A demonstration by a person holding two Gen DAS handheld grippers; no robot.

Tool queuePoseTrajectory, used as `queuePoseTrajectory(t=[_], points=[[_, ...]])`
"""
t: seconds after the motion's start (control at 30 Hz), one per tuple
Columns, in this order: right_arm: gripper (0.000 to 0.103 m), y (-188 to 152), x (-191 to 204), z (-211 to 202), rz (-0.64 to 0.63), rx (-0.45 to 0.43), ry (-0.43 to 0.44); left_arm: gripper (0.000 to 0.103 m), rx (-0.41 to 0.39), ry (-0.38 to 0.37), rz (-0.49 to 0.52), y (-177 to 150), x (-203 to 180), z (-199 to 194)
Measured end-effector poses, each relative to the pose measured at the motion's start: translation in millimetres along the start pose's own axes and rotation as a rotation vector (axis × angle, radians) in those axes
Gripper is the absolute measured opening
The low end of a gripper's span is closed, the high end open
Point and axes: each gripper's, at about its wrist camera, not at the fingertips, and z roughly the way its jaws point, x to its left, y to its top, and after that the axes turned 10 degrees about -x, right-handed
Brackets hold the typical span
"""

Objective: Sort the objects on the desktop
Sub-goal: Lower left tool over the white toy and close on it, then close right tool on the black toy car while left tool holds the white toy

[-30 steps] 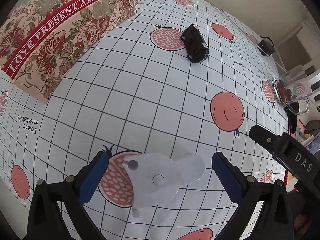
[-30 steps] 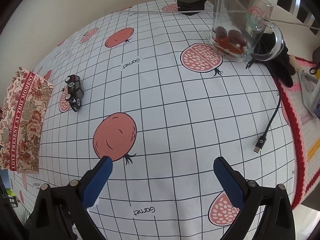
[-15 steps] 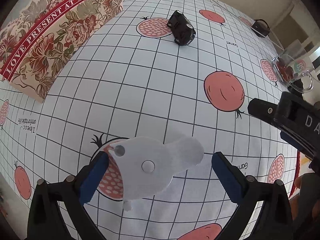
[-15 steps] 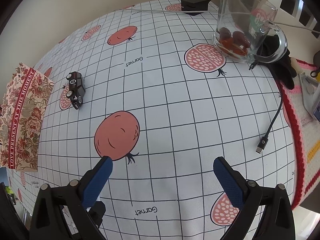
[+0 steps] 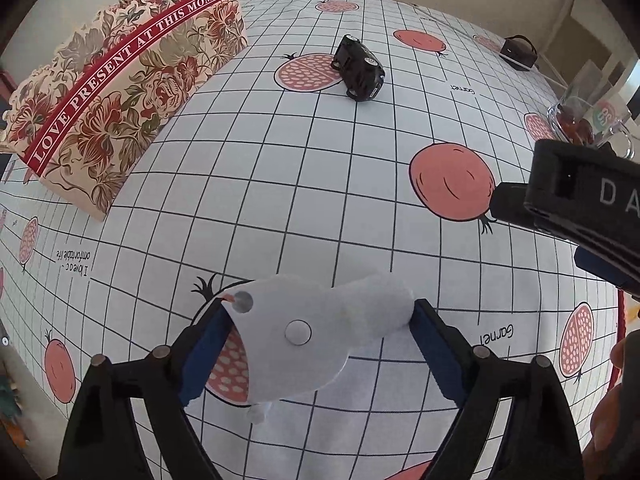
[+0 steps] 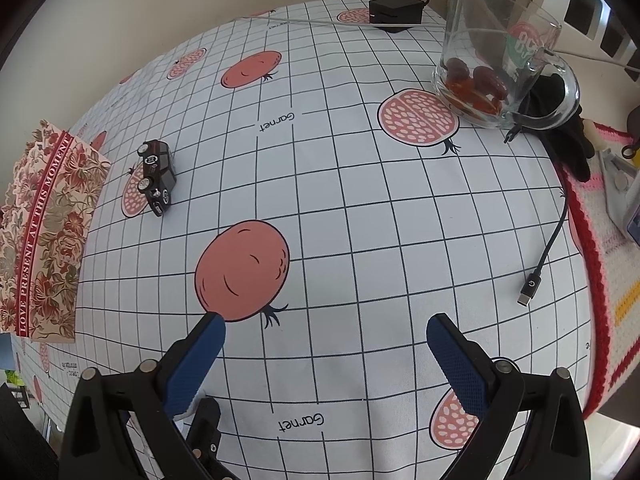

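The left claw (image 5: 320,332) grips a white plush toy (image 5: 316,336) above the surface (image 5: 280,184). A black toy car (image 5: 359,69) and floral box (image 5: 120,80) lie beyond. The right claw (image 6: 324,344) is open beside it.

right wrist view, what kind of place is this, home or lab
Probably a home table. A pomegranate-print tablecloth covers it, a glass mug holding dried fruit stands at the far right, and a crocheted mat and a charging cable lie at the right edge.
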Motion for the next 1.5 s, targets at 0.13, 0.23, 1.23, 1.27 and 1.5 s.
queuePoseTrajectory(t=[0.13,0.23,1.23,1.27,1.5], points=[[0.102,-0.7,2.4,0.1,-0.001,0.001,0.0,0.089,-0.003,-0.002,0.003,1.5,1.9,0.3],[0.102,0.1,4.2,0.7,0.001,0.003,-0.002,0.089,0.001,-0.004,0.006,3.4,3.5,0.8],[0.099,59.1,77.1,10.8,0.0,-0.242,0.216,0.089,-0.104,0.038,-0.148,89.5,49.0,13.8],[0.099,61.6,78.3,10.6,-0.003,-0.255,0.217,0.089,-0.101,0.036,-0.154,100.6,41.6,28.5],[0.096,79.7,76.2,30.3,0.074,-0.247,0.232,0.089,-0.098,0.02,-0.18,114.9,47.2,41.5]])
